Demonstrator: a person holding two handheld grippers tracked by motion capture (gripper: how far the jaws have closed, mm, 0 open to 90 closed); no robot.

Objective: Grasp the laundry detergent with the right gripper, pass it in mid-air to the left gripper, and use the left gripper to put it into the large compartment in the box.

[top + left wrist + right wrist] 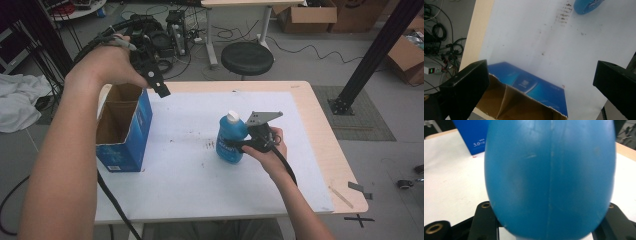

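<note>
A blue bottle (229, 142) with a white cap stands tilted at the middle of the white-covered table (190, 165). My right gripper (242, 145) is shut on its body from the right; in the right gripper view the bottle (549, 175) sits between the black jaws of that gripper (549, 222). An open blue cardboard box (125, 132) stands at the table's left edge. My left gripper (159, 88) hangs above the box's far right corner, open with nothing in it. The left gripper view looks down between that gripper's (541, 75) wide-apart jaws at the box (529, 87), with the bottle (586, 6) farther off.
A black stool (247, 57) stands behind the table, with cables and equipment (165, 35) on the floor at the back left. A black frame post (372, 55) rises at the right. Cardboard boxes (307, 15) sit at the back right, and a white cloth (17, 100) lies left.
</note>
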